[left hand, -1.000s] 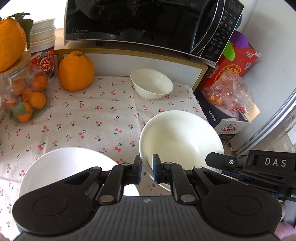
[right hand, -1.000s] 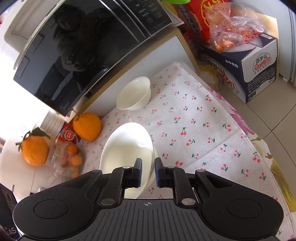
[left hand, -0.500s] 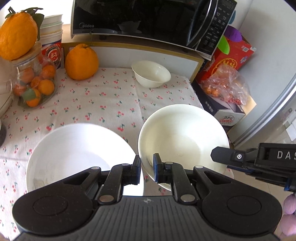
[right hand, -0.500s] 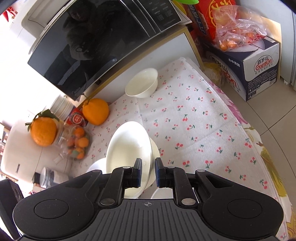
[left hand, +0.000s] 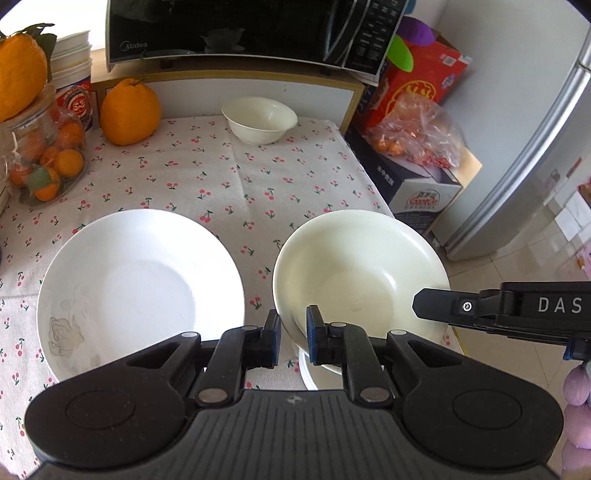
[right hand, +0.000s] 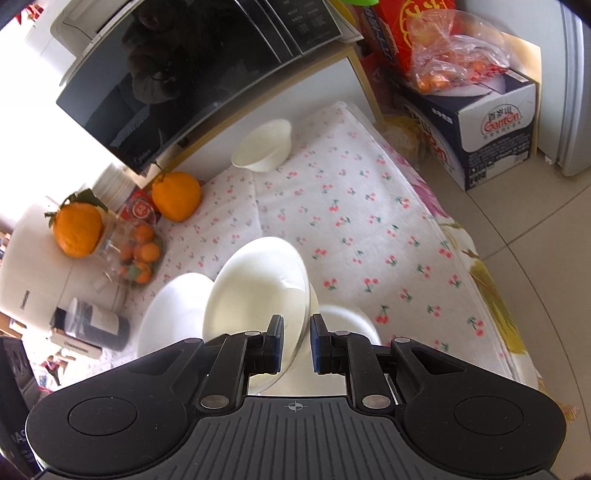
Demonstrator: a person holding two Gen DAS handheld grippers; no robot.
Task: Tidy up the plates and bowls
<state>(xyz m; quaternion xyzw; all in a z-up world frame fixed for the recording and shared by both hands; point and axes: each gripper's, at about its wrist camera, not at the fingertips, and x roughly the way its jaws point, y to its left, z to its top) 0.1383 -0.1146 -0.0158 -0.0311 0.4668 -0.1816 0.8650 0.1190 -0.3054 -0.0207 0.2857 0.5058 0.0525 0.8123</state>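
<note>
A large cream bowl (left hand: 362, 273) hangs above the cherry-print cloth, tilted in the right wrist view (right hand: 258, 295). My left gripper (left hand: 293, 321) is shut on its near rim. My right gripper (right hand: 297, 325) is shut on the rim at the bowl's right side, and one of its fingers (left hand: 443, 306) shows in the left wrist view. A white plate (left hand: 140, 291) with a faint flower print lies on the cloth to the left. Part of another white dish (right hand: 351, 321) shows under the held bowl. A small cream bowl (left hand: 258, 120) stands at the back.
A black microwave (left hand: 240, 29) sits on a shelf behind the cloth. A large orange (left hand: 129, 110) and a jar of small oranges (left hand: 48, 162) stand at the back left. Boxes and a bag of fruit (left hand: 417, 136) lie off the table's right edge, beside a fridge (left hand: 535, 147).
Both grippers have drawn back toward the table's near edge with the cream bowl held between them. The white plate has come fully into view, and a white dish now shows under the bowl.
</note>
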